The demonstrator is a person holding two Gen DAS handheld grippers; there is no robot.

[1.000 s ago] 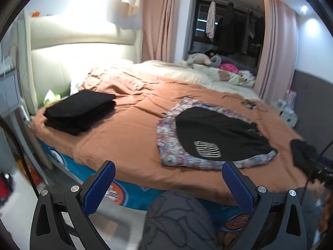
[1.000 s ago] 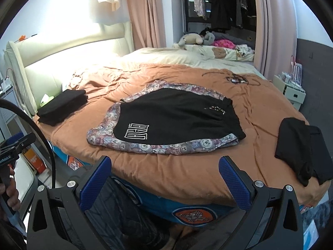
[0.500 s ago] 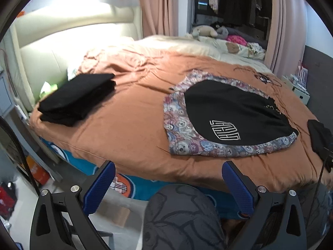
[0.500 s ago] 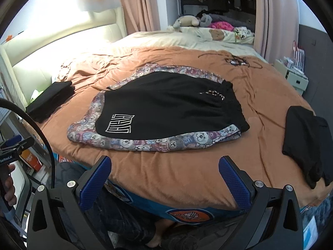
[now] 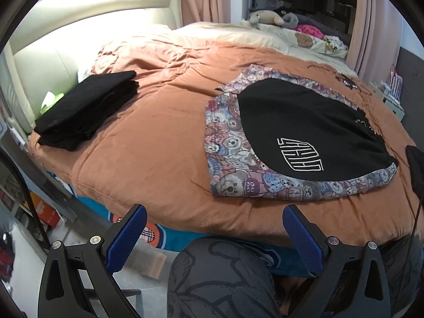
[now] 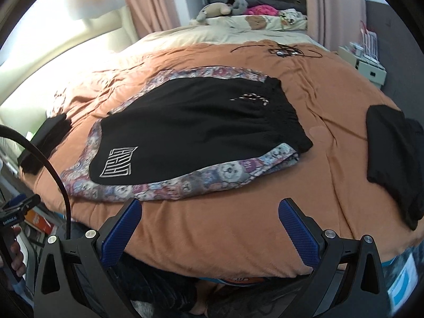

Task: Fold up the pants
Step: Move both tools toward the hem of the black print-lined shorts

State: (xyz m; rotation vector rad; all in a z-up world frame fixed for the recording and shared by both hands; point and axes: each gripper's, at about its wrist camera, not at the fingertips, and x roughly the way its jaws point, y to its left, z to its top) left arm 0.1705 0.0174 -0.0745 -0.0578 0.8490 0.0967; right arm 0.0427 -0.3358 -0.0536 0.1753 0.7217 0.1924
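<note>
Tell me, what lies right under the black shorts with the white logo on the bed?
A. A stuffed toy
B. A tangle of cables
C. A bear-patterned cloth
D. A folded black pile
C: the bear-patterned cloth shows as a border all around the black shorts.

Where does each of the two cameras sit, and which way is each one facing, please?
Left wrist: on the left hand-held gripper, jaws open, facing across the bed's near edge at the black shorts; the person's knee shows below.
Right wrist: on the right hand-held gripper, jaws open, facing the same shorts from further right; the person's left hand shows at the left edge.
Shared: shorts, patterned cloth, folded black stack.
</note>
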